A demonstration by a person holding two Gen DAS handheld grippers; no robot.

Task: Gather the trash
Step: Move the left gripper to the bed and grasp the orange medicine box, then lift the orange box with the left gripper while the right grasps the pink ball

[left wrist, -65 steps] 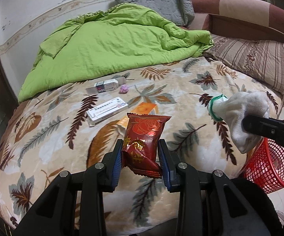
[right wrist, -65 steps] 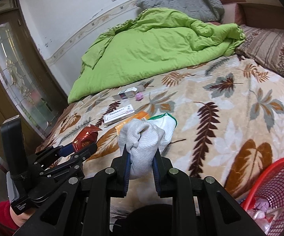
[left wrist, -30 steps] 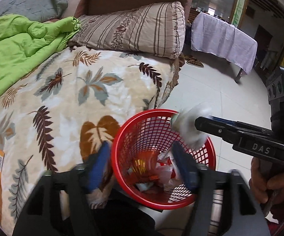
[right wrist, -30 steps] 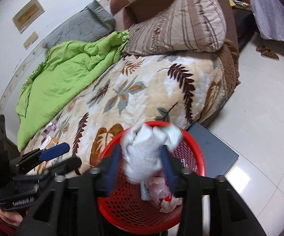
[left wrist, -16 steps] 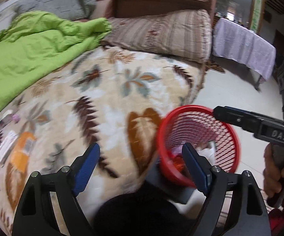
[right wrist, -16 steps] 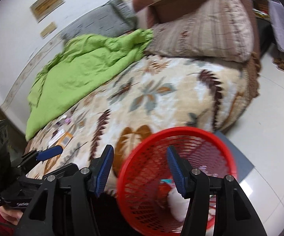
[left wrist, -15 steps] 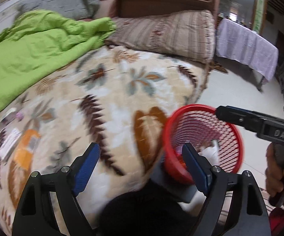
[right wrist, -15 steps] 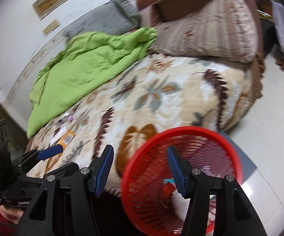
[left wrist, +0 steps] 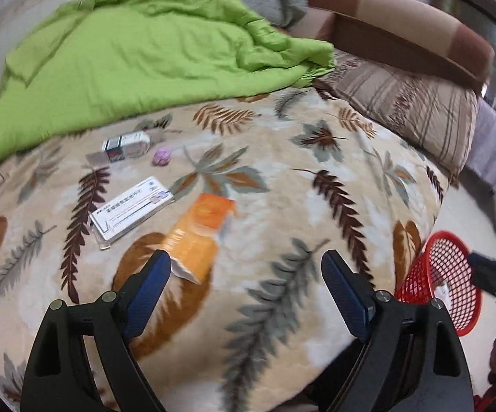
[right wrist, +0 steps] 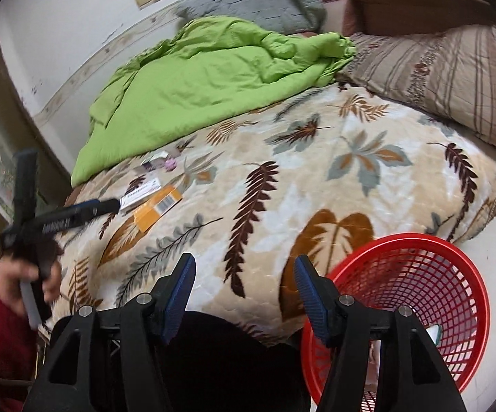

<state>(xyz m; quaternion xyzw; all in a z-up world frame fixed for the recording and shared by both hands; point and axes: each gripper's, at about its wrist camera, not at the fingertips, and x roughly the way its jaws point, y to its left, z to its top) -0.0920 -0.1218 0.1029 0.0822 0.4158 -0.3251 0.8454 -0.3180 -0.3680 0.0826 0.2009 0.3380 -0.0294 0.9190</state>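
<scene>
Several pieces of trash lie on the leaf-patterned blanket (left wrist: 282, 206): an orange carton (left wrist: 198, 231), a white flat box (left wrist: 129, 207), a small grey-white box (left wrist: 126, 145) and a pink crumpled scrap (left wrist: 162, 156). My left gripper (left wrist: 246, 276) hangs over the bed just this side of the orange carton, jaws still opening, nothing between them. My right gripper (right wrist: 244, 283) is over the bed's near edge, jaws opening and empty. The red mesh basket (right wrist: 419, 295) stands on the floor at its right, with white trash inside. The orange carton (right wrist: 157, 207) shows there too.
A green quilt (left wrist: 138, 44) covers the far half of the bed. A striped pillow (left wrist: 409, 110) and a brown headboard lie to the right, a grey pillow (right wrist: 258, 1) at the back. A glass door is at the left in the right wrist view. Pale floor tiles surround the basket.
Both grippers swung away from the basket back over the bed. The red wrapper and the white sock held earlier are gone from the jaws, which now stand wider.
</scene>
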